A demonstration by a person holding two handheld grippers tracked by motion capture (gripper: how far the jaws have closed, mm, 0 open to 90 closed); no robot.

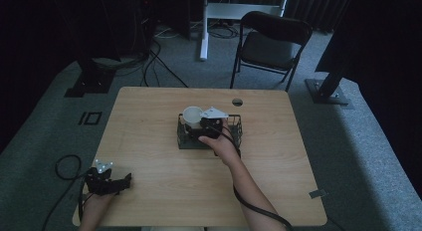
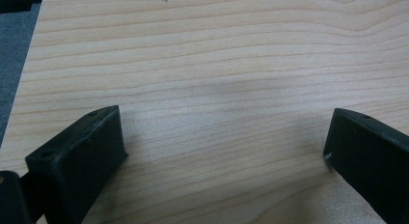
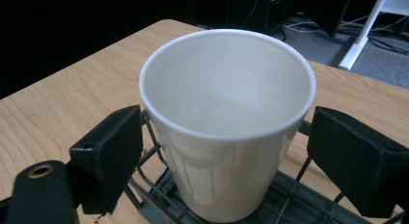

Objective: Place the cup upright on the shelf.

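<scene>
Right gripper (image 3: 226, 156): jaws spread wide, one on either side of the white cup (image 3: 226, 122), neither visibly touching its wall (a small gap shows on each side). Nothing is gripped. The cup stands upright and empty in the left end of the black wire basket (image 1: 234, 134), near the middle of the wooden table (image 1: 149, 141). Left gripper (image 2: 224, 151): jaws wide apart, holding nothing, low over bare tabletop at the near left corner, well apart from the cup.

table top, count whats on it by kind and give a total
white cup: 1
black wire basket: 1
handheld grippers: 2, the left gripper and the right gripper
total: 4
</scene>
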